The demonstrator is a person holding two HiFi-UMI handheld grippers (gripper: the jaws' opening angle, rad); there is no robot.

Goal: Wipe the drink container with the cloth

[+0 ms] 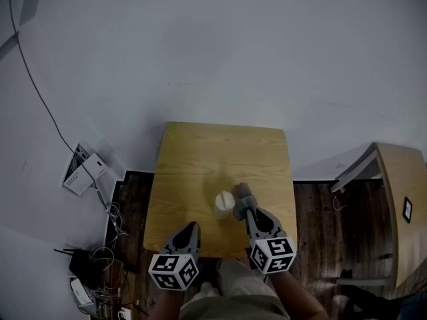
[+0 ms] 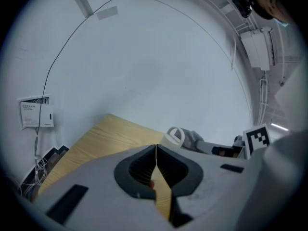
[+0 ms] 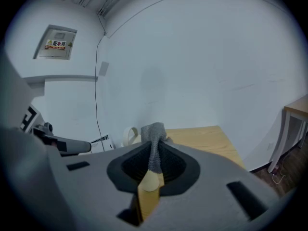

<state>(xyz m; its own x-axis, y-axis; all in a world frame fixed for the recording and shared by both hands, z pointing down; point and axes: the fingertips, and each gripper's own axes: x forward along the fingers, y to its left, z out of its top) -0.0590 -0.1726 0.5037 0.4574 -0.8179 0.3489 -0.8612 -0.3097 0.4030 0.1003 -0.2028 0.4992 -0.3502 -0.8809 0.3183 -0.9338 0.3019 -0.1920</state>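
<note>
Right hand-held gripper (image 3: 154, 152) clamped on grey cloth (image 3: 153, 130) beside white cup (image 1: 224, 204) on surface (image 1: 200, 152), left hand-held gripper (image 2: 156, 152) closed, empty: brace cup, wipe lightly to avoid tipping.

A light wooden bench (image 1: 220, 153) stands on a dark plank floor (image 1: 320, 232) against a pale wall. In the head view, a thin black cable (image 1: 40, 95) runs down the wall from eleven o'clock to a white box with papers (image 1: 83, 170) at nine o'clock of the bench. A tangle of wires (image 1: 100, 259) lies at eight o'clock. A second wooden table (image 1: 403, 205) stands at three o'clock.
</note>
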